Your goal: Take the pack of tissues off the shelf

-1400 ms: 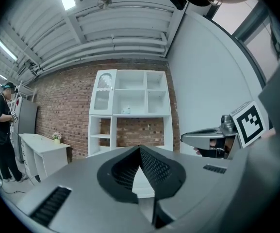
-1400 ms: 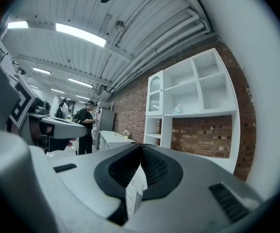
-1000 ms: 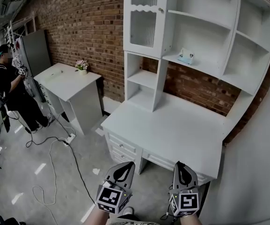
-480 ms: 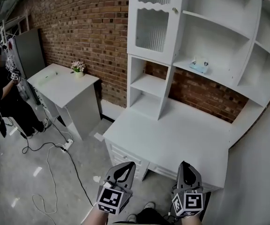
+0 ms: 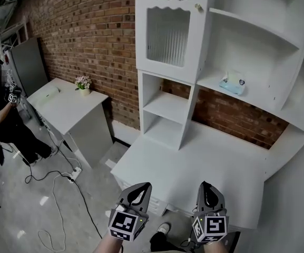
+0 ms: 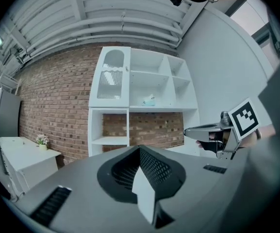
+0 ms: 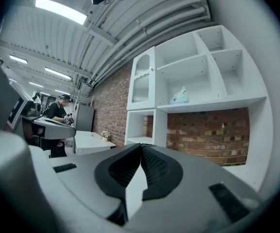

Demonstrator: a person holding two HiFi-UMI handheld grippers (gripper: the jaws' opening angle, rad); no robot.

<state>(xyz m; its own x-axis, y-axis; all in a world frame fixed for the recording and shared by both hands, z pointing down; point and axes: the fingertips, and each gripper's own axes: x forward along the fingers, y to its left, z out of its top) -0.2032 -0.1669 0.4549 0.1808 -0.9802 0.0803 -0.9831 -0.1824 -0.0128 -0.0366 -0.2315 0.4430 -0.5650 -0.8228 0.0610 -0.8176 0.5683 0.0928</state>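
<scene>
1. Brick wall (image 5: 88,30) at the back, with a white shelf unit (image 5: 167,104) standing on a white tabletop (image 5: 194,157) against it.
2. Pack of tissues (image 5: 232,83): pale blue, alone on the open middle shelf, right of the glass-door cabinet (image 5: 167,36). It is well apart from both tools.
3. Left hand-held gripper (image 5: 143,186): low, over the near edge of the tabletop. Its jaws are pressed together with nothing between them.
4. Right hand-held gripper (image 5: 204,185): just beside the left one at the same height. Its jaws are also pressed together and empty.
5. Step in hand, as I judge it: the approach. Neither of the 2 tools has reached toward the shelf yet.
6. Next move likely calls for:
   - raising 1 tool to shelf height; the right looks better placed, as the pack sits to that side
   - spreading its jaws before arrival
   - closing on the soft pack
   - drawing it out clear of the shelf board above
</scene>
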